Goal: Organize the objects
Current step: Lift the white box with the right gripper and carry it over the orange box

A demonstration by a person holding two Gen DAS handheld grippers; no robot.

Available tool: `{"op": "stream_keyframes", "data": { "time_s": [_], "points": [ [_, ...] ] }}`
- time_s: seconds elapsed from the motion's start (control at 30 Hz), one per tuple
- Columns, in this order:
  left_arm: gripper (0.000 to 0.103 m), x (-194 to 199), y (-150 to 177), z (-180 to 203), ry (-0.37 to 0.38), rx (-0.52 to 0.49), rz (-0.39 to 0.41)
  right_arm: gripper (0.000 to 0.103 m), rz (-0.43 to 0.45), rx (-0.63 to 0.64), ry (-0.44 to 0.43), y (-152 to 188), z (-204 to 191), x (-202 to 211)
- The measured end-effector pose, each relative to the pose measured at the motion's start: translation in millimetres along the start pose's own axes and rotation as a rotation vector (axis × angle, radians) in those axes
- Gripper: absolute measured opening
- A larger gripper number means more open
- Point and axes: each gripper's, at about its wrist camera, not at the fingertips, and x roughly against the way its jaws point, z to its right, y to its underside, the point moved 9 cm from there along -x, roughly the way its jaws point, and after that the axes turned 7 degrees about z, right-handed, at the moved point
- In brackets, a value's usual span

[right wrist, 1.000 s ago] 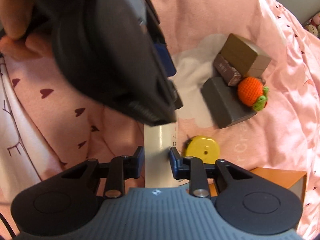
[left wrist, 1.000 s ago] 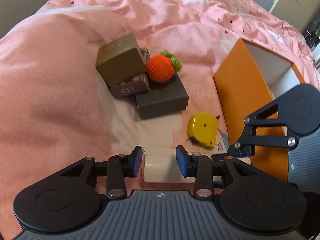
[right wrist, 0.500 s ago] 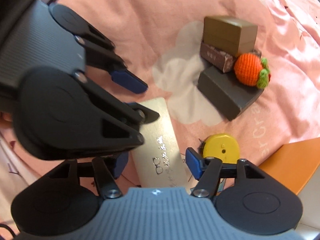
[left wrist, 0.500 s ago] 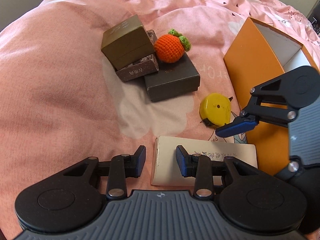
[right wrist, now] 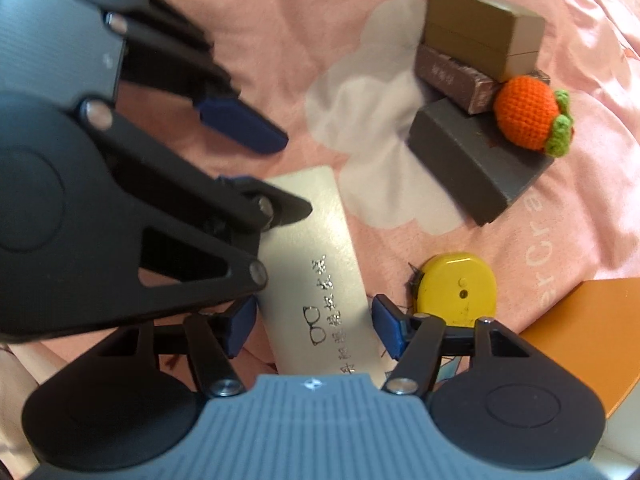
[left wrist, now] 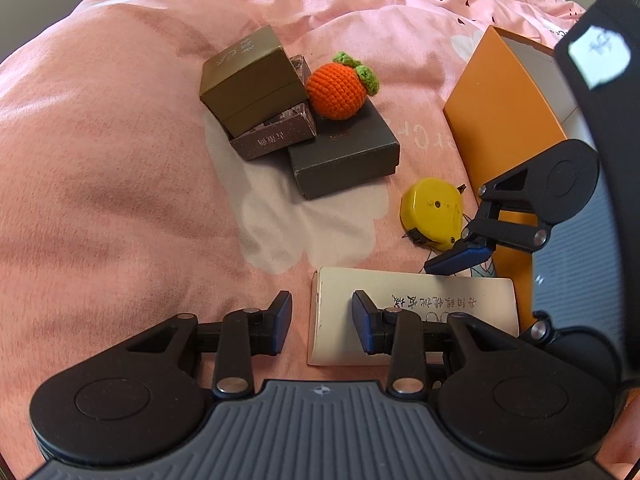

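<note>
A flat beige glasses box (left wrist: pixel 412 312) with printed characters lies on the pink bedspread; it also shows in the right wrist view (right wrist: pixel 320 276). My left gripper (left wrist: pixel 322 326) is open, its fingers straddling the box's left end without gripping. My right gripper (right wrist: pixel 314 330) is open, its fingers on either side of the box's near end. A yellow tape measure (left wrist: pixel 432 212) lies just beyond the box. An olive box (left wrist: pixel 252 80), a brown box (left wrist: pixel 276 136), a grey box (left wrist: pixel 344 152) and a crocheted orange (left wrist: pixel 338 90) sit stacked further back.
An open orange box (left wrist: pixel 504 112) with a white inside stands at the right, next to the tape measure; its corner shows in the right wrist view (right wrist: pixel 580 332). The pink bedspread (left wrist: pixel 120 160) is soft and wrinkled all around.
Both grippers have opened and let go of the beige box, which now lies flat on the bed. The left gripper has pulled back and risen a little.
</note>
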Motion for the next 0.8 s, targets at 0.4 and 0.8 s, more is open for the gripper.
{"op": "stream_keyframes", "data": {
  "time_s": [0.4,0.8],
  "points": [
    [0.042,1,4,2,0.001,-0.018,0.012,0.065,-0.018,0.030,0.026,-1,-2,-7],
    [0.042,34,-13,2,-0.042,-0.006,0.145,0.064,0.095,0.015,0.085,-16,-1,29]
  ]
}}
